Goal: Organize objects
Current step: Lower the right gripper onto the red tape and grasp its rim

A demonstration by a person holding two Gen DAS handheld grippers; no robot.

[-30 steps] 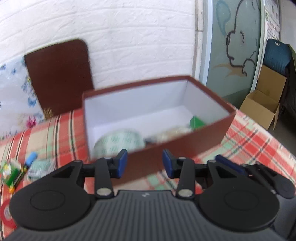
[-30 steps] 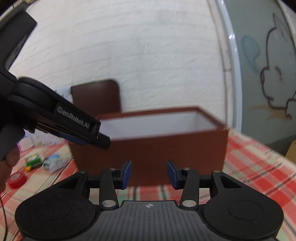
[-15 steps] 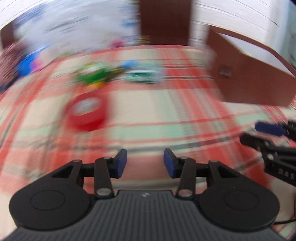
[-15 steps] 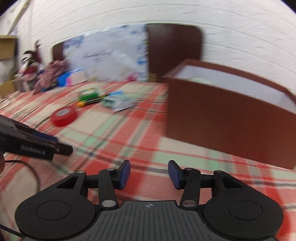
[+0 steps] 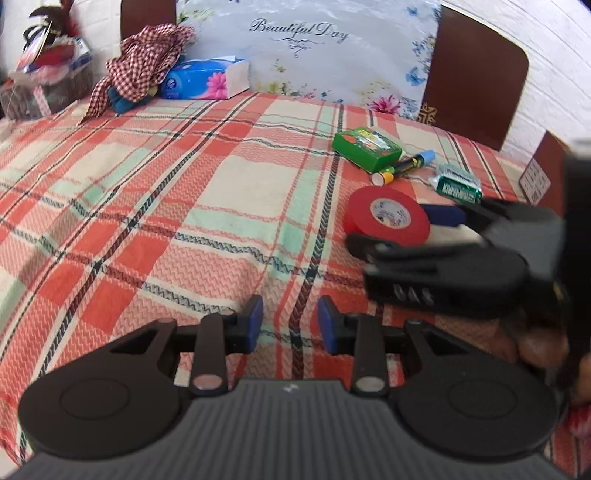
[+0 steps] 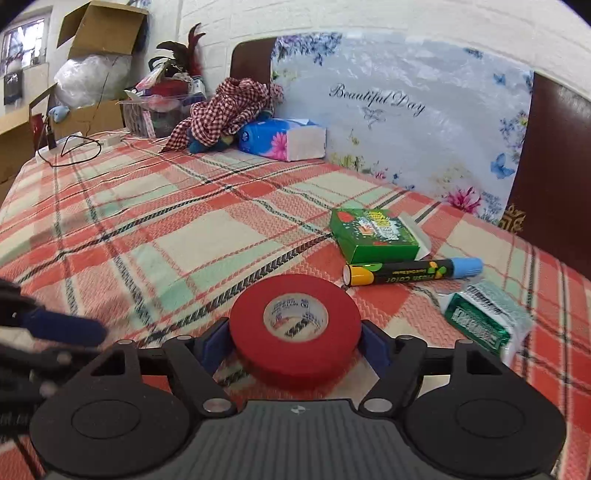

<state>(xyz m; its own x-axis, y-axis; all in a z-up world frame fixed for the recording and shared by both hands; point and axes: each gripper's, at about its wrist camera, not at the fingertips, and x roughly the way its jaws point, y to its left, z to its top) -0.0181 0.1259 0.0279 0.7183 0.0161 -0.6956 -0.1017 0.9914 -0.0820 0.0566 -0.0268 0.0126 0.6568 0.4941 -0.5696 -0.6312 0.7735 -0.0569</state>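
Right gripper [image 6: 295,341] straddling red tape roll [image 6: 294,325] (contact unclear), left gripper [image 5: 290,321] apart, empty.

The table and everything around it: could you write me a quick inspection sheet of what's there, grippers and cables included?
Surface: plaid tablecloth, red, cream and green.
Job's things: red tape roll lying flat; green box, marker and green mint pack close together beyond it.
Clutter: tissue box, checked cloth and a basket of oddments at the far edge.
Grippers: right gripper open, a finger on either side of the tape roll; left gripper open, empty, above bare cloth.
Cables: a black cable at the far left corner.
Surroundings: white brick wall, floral "Beautiful Day" sheet, brown chair backs, cardboard boxes.
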